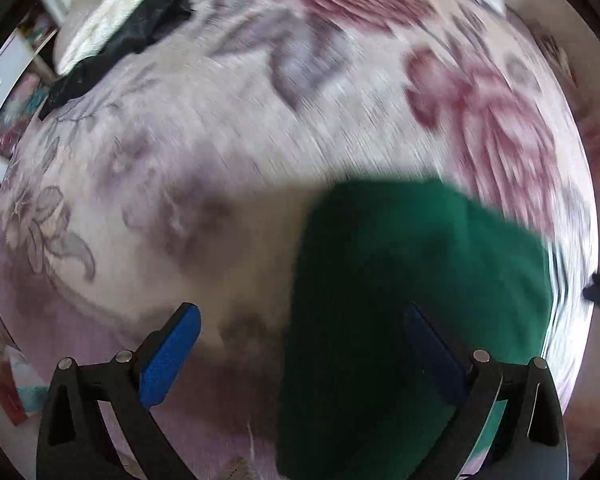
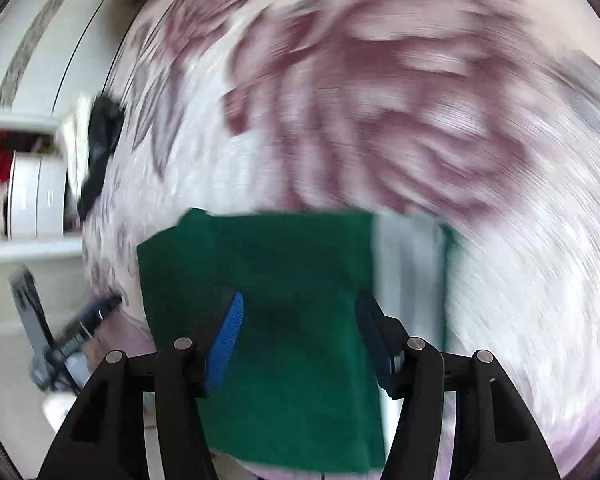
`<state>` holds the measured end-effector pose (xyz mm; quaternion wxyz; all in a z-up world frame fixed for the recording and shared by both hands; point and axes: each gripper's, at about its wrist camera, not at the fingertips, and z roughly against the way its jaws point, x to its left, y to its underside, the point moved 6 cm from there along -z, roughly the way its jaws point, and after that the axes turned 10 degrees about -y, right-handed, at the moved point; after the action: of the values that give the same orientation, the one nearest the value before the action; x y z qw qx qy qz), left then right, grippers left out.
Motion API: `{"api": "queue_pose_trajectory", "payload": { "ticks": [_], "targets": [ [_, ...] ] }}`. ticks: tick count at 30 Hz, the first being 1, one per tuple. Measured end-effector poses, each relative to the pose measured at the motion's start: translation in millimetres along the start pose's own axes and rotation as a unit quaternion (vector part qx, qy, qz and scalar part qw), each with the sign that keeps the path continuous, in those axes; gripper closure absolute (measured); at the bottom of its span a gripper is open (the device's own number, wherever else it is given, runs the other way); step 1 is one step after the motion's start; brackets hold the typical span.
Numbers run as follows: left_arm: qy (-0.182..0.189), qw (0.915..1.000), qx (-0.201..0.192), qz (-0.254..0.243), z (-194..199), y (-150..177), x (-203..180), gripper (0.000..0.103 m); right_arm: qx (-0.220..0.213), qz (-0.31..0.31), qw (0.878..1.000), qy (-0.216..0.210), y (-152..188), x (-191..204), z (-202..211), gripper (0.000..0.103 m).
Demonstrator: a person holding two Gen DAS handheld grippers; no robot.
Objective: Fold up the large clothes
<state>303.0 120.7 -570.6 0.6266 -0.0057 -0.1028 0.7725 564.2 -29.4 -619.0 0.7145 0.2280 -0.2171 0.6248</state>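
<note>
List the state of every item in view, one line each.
Green garment: folded into a rectangle, lying on the bedspread, not gripped.
Left gripper: open, empty, above the garment's edge.
Right gripper: open, over the garment, pads clear of it.
Floral bedspread: spread flat.
Black clothing: crumpled at the far edge, unfolded.
White clothing: heaped beside the black clothing.

green garment [image 2: 284, 280]: 1 | black garment [image 1: 140, 32]: 1 | floral blanket [image 1: 260, 140]: 1 | grippers: 2 — left gripper [image 1: 300, 344], right gripper [image 2: 300, 336]
</note>
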Motion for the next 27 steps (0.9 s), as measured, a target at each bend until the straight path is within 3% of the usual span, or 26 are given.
{"api": "queue_pose_trajectory", "payload": {
  "ticks": [2,3,4,7,9,12,15,17,19,22,24,25,27],
  "targets": [
    [-0.032,0.9984,0.023,-0.041,-15.3,27.1,-13.9,0.000,0.001,-0.030,0.999,-0.015,31.2,-16.9,18.6,0.042],
    [-0.046,0.9963,0.044,-0.058,-29.9,40.6,-21.0,0.000,0.024,-0.029,0.999,-0.006,50.6,-17.4,14.0,0.045],
    [-0.048,0.9948,0.067,-0.060,-46.6,54.0,-23.7,0.000,0.040,-0.022,0.999,0.002,64.2,-14.7,8.9,0.054],
    [-0.015,0.9950,0.097,-0.017,-67.2,57.6,-18.2,0.000,0.086,0.012,0.996,0.013,94.5,5.0,-31.2,0.061],
    [-0.006,0.9948,0.101,-0.011,-70.6,52.6,-18.2,0.000,0.111,0.047,0.992,0.035,102.3,14.5,-70.0,0.064],
    [-0.013,0.9952,0.094,-0.022,-77.3,48.5,-24.4,0.000,0.127,0.059,0.983,0.115,101.1,-2.5,-125.2,0.068],
    [0.016,0.9940,0.108,0.002,-86.5,47.0,-21.9,0.000,0.103,0.039,0.986,0.124,83.9,-8.5,-143.1,0.070],
    [0.031,0.9915,0.125,0.020,-78.6,47.0,-18.0,0.000,0.117,0.032,0.984,0.131,81.0,-6.1,-143.9,0.070],
    [0.017,0.9941,0.105,0.020,-56.9,45.7,-12.2,0.000,0.135,0.027,0.984,0.112,84.7,-0.8,-127.7,0.070],
    [-0.004,0.9982,0.057,0.018,-21.7,41.3,-1.4,0.000,0.106,0.015,0.992,0.060,99.2,-2.1,-78.2,0.069],
    [-0.029,0.9982,0.051,0.006,-24.8,42.6,0.9,0.000,0.106,0.028,0.988,0.110,120.1,-27.2,-61.1,0.069],
    [-0.056,0.9968,0.056,-0.004,-39.7,45.0,1.8,0.000,0.119,0.027,0.986,0.112,132.1,-41.9,-64.3,0.075],
    [-0.033,0.9956,0.087,0.009,-63.5,49.8,0.9,0.000,0.141,-0.005,0.985,0.094,156.0,-72.8,-75.2,0.079]
  ]
}}
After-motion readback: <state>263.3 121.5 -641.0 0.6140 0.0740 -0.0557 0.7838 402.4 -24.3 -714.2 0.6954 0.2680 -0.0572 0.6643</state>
